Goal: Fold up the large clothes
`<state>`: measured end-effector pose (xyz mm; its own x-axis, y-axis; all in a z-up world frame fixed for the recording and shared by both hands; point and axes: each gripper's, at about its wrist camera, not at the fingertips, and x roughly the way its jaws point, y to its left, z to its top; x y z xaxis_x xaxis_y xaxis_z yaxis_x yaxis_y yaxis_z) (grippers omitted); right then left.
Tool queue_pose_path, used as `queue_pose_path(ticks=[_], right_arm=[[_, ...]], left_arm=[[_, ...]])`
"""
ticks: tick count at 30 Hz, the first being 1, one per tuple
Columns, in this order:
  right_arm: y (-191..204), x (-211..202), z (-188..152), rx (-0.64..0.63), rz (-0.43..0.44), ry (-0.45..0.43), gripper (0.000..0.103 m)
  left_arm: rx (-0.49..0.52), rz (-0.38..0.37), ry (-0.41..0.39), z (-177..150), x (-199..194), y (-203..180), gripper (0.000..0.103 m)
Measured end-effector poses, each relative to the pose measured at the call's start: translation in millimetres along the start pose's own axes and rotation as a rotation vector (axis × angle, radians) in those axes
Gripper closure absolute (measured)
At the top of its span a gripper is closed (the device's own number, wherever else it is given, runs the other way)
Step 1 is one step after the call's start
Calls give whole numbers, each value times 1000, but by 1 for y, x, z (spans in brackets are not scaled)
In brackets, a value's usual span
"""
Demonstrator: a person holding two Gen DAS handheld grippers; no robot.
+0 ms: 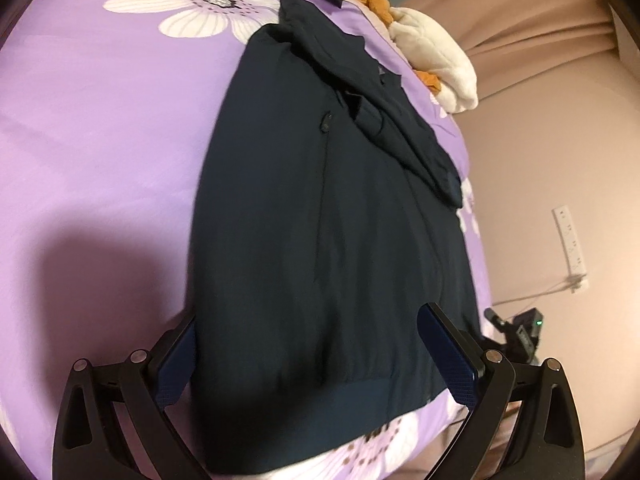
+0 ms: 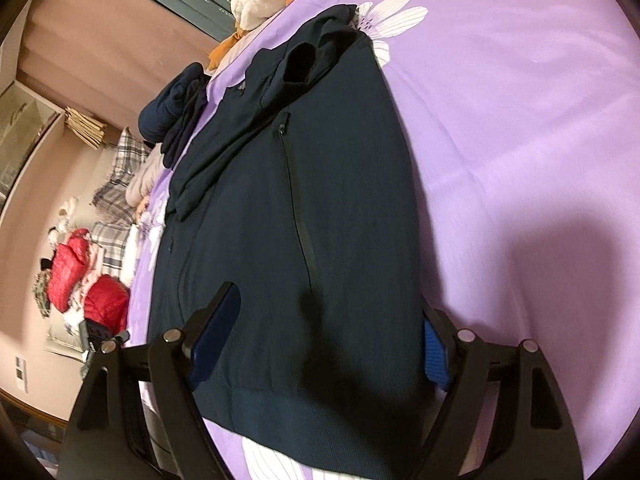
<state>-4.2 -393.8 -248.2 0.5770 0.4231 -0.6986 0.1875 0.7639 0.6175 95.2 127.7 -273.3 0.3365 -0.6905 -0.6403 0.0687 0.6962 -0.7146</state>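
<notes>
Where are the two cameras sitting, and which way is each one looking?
Left wrist view: sits on the left gripper, above the hem end, looking along the dark jacket toward its collar on the purple bedsheet; its two open black fingers show.
Right wrist view: sits on the right gripper, also above the hem, facing up the jacket; its two open fingers show, a red garment lying far off to the left in this view.
Shared: the jacket, the flowered sheet and the white plush beyond the collar.
</notes>
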Motion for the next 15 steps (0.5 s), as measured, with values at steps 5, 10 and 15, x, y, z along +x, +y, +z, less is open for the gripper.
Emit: queue_pose_path(ticks=[5, 10, 15], right_arm=[[0, 14, 19, 18, 45, 8, 22], [1, 27, 36, 42, 88, 19, 22], [-1, 31, 42, 62, 121, 30, 22]], left_arm=[[-19, -61, 17, 16, 11, -1, 4], [-38, -129, 55, 33, 24, 0, 4], [-36, -146, 68, 36, 26, -1, 4]])
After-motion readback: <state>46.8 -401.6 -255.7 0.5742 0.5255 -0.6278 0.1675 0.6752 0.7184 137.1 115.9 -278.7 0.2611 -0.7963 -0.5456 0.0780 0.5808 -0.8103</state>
